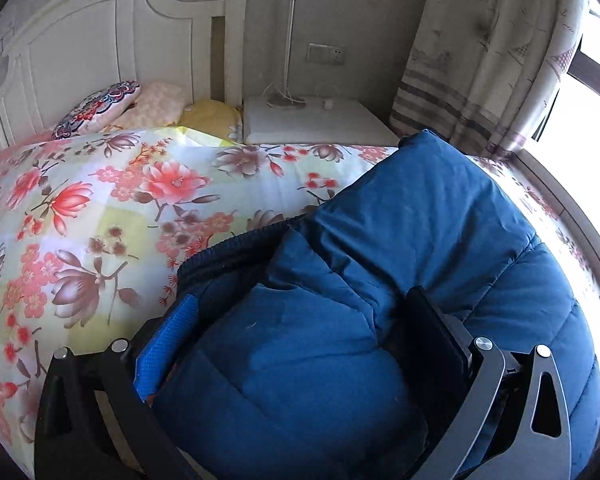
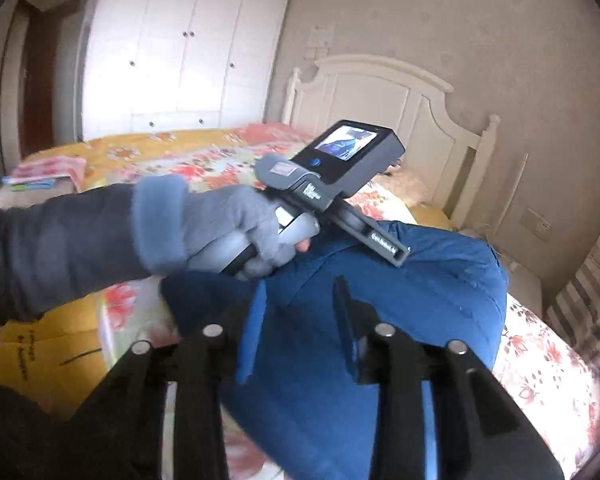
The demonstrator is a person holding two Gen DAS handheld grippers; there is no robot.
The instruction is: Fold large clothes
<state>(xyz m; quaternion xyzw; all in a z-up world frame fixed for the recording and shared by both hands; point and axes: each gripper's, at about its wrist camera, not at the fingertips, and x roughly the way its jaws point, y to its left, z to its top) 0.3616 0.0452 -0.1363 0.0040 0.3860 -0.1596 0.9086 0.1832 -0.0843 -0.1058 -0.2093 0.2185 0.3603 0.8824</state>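
Observation:
A blue padded jacket point(image 1: 400, 240) lies bunched on the floral bedspread point(image 1: 100, 200). My left gripper point(image 1: 300, 320) has its jaws wide apart around a thick fold of the jacket, which fills the gap between the blue pad point(image 1: 172, 344) and the black finger point(image 1: 436, 328). In the right wrist view my right gripper point(image 2: 300, 304) hovers over the jacket point(image 2: 420, 288) with its fingers parted and nothing between them. The left gripper body point(image 2: 340, 184), held by a grey-gloved hand point(image 2: 220, 228), shows there above the jacket.
White headboard point(image 1: 100, 48) and pillows point(image 1: 100, 108) lie at the far end of the bed. A white nightstand point(image 1: 320, 120) with a lamp stands beside it, a curtain point(image 1: 480, 60) to the right. A white wardrobe point(image 2: 180, 48) stands beyond the bed.

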